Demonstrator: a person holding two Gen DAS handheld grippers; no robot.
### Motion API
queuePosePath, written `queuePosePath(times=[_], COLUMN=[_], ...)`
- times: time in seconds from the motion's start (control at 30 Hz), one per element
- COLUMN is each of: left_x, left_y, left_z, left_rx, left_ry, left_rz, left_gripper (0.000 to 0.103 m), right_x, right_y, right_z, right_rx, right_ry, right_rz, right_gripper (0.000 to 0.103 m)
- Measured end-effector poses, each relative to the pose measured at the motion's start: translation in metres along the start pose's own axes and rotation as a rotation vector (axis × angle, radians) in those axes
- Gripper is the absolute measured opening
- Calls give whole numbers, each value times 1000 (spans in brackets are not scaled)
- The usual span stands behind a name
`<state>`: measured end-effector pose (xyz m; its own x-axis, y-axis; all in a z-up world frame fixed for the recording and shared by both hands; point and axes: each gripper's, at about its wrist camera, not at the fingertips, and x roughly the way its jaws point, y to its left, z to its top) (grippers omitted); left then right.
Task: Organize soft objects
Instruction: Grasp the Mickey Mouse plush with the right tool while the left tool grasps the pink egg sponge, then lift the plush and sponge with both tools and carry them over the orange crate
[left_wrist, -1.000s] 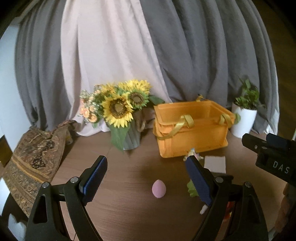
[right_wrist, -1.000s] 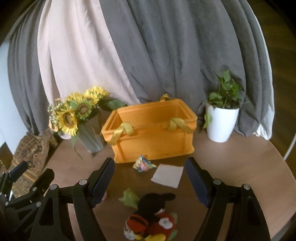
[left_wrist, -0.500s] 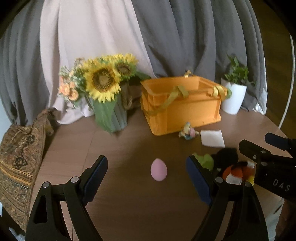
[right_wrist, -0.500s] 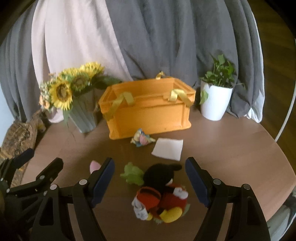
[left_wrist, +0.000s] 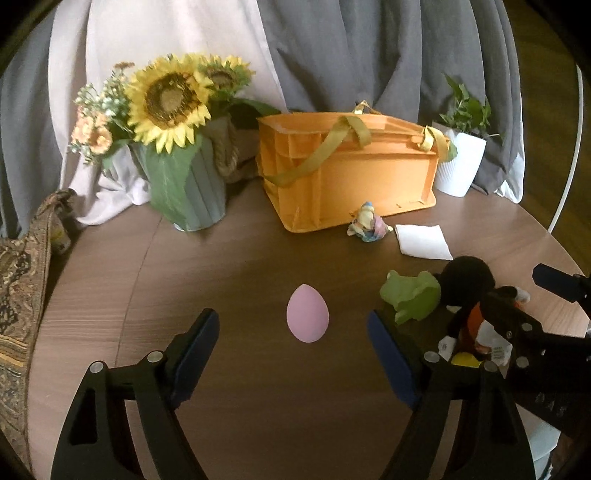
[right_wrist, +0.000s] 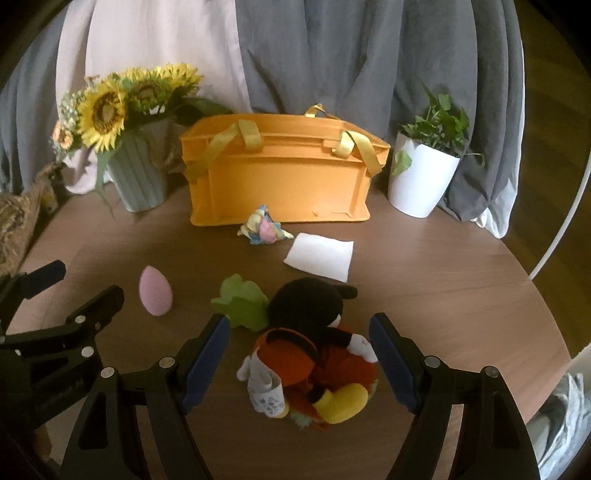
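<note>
Through the left wrist camera my left tongs (left_wrist: 291, 328) stand wide open and empty, and the pink egg-shaped sponge (left_wrist: 307, 313) lies on the table (left_wrist: 221, 266) right between the two blue pads, a little ahead of their tips. To take it well I would judge it best to ease forward until the pads flank its widest part, then close gently, since it looks smooth and rounded and could squirt out under a hard pinch. The orange crate (left_wrist: 351, 173) sits farther back, with a small pastel toy (left_wrist: 367, 223) and a white folded cloth (left_wrist: 423, 240) near its front. Through the right wrist camera my right tongs (right_wrist: 299, 354) are just as wide open, holding nothing; the mouse plush (right_wrist: 314, 350) lies on the table between the pads, its black head pointing away, a green soft piece (right_wrist: 243, 301) just beside it on the left. I would grip the plush across its red body, avoiding the loose tag.
</note>
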<state>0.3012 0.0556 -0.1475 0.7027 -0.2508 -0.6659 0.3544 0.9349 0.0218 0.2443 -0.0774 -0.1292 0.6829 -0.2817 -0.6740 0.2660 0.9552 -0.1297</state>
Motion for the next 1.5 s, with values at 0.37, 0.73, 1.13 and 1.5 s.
queuePosePath(times=[0.37, 0.73, 1.13, 1.5], left_x=[36, 68, 79, 46], left_y=[-4, -11, -10, -12], left_z=[0, -3, -7, -1], left_rx=[26, 25, 17, 20], left_ry=[19, 47, 89, 56], left_rz=[-44, -52, -45, -23], left_gripper=[75, 60, 36, 35], right_x=[22, 34, 37, 27], right_y=[19, 20, 15, 11], right_z=[-13, -17, -15, -16], right_rx=[-76, -91, -79, -89], right_ry=[12, -2, -9, -60], right_rz=[-36, -91, -105, -34], right_gripper=[58, 47, 42, 41])
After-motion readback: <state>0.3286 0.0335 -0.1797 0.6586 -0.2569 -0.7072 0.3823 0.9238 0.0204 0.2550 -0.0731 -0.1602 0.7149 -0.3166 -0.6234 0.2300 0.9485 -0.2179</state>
